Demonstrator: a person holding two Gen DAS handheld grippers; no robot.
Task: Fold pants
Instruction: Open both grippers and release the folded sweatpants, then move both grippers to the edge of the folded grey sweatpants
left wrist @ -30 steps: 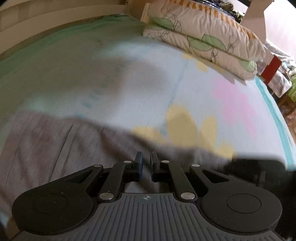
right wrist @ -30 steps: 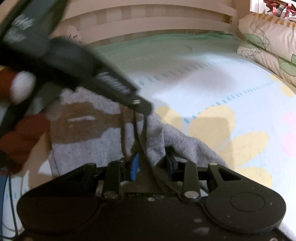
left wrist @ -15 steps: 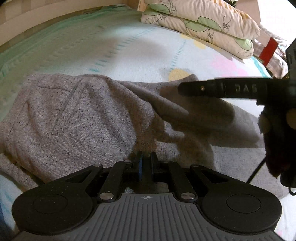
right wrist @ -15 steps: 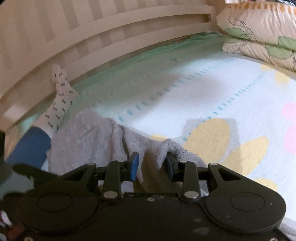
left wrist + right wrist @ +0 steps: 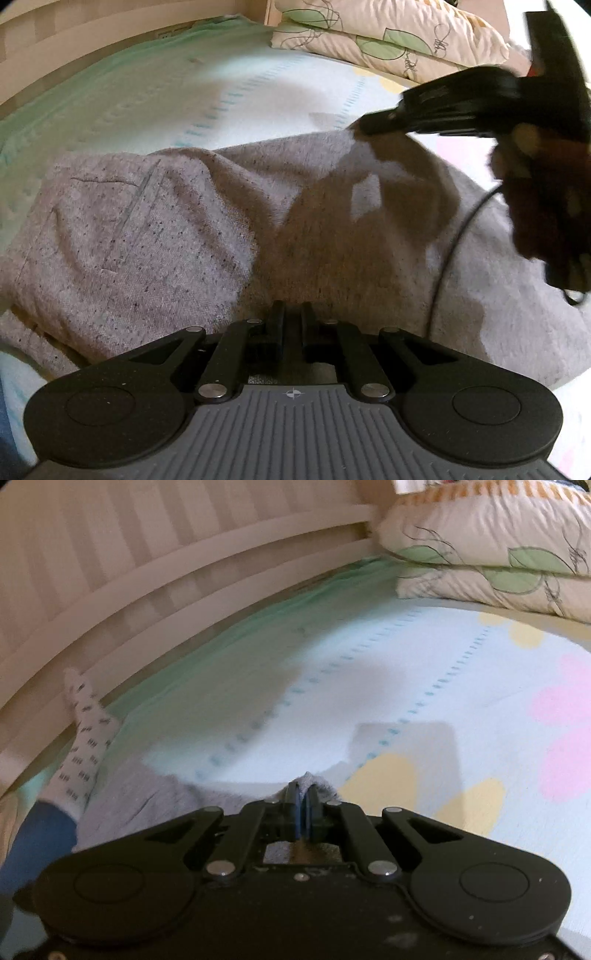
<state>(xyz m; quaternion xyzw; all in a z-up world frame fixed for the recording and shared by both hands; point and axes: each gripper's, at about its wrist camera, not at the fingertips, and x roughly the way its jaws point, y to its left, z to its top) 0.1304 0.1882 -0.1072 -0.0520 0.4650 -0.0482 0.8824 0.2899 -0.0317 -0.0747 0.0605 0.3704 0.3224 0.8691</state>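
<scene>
I have the grey pants (image 5: 229, 236) bunched on the bed sheet (image 5: 332, 686), with my right gripper (image 5: 303, 805) closing its jaws on a peak of cloth at the far edge. My left gripper (image 5: 293, 314) has its jaws nearly together at the near edge, though I cannot quite see whether cloth is pinched there. To fold well I would keep both edges taut and level, then carry them over together so the layers land square.

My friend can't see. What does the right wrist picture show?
The right gripper is closing its jaws on a fold of grey pants on a flowery bed sheet. A spotted sock and pillows lie beyond.
</scene>
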